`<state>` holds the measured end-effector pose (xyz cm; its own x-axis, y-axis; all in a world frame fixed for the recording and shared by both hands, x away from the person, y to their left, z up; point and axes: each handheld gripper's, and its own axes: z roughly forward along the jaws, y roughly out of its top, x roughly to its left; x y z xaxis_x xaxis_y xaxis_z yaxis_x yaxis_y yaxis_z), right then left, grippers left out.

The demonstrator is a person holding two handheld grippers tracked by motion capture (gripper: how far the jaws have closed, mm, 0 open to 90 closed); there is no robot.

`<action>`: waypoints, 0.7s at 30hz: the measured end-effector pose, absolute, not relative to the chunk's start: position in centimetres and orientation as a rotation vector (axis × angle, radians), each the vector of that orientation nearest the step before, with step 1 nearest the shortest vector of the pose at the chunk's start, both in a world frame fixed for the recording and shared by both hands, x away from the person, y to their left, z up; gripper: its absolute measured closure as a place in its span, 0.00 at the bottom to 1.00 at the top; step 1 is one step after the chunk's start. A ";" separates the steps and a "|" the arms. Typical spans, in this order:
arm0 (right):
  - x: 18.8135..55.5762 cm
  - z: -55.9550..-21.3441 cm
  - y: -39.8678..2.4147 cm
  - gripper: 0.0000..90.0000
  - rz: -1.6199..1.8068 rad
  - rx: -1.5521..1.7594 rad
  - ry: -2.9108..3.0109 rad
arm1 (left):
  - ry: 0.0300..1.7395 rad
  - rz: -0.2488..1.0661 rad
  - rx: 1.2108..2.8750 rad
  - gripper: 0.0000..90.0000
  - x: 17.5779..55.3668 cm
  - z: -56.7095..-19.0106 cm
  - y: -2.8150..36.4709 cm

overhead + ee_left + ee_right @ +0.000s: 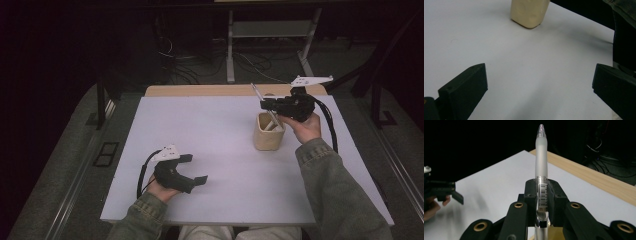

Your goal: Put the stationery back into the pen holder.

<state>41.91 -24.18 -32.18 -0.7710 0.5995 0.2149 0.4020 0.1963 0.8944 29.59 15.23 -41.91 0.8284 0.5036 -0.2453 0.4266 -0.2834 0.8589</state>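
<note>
My right gripper (266,105) hovers over a beige cup (268,134) at the table's back right. Its jaws are shut on a frosted white pen (255,91), which slants down into the cup's mouth. In the right gripper view the pen (541,157) stands straight up between the two black jaws of that gripper (541,188), with a barcode label at the grip. My left gripper (196,169) rests low at the front left, open with nothing between its jaws. From the left gripper (539,75), the cup (530,12) stands far ahead.
The white table top (210,145) has a wooden strip (200,90) along its back edge. Behind it, on the dark floor, are cables and a metal frame leg (230,55). The person's right sleeve (340,190) crosses the front right corner.
</note>
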 end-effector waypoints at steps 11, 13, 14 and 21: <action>42.6 -34.8 -23.9 0.87 1.693 1.004 2.154 | 0.699 0.091 1.910 0.00 29.6 -42.0 15.3; 42.8 -35.4 -23.8 0.87 1.697 1.016 2.141 | 0.699 0.091 1.907 0.00 29.6 -42.0 15.3; 42.8 -35.6 -23.8 0.87 1.702 1.017 2.131 | 0.697 0.091 1.908 0.00 29.6 -42.0 15.3; 42.9 -37.0 -23.8 0.87 1.703 1.045 2.127 | 0.695 0.092 1.914 0.00 29.6 -42.0 15.3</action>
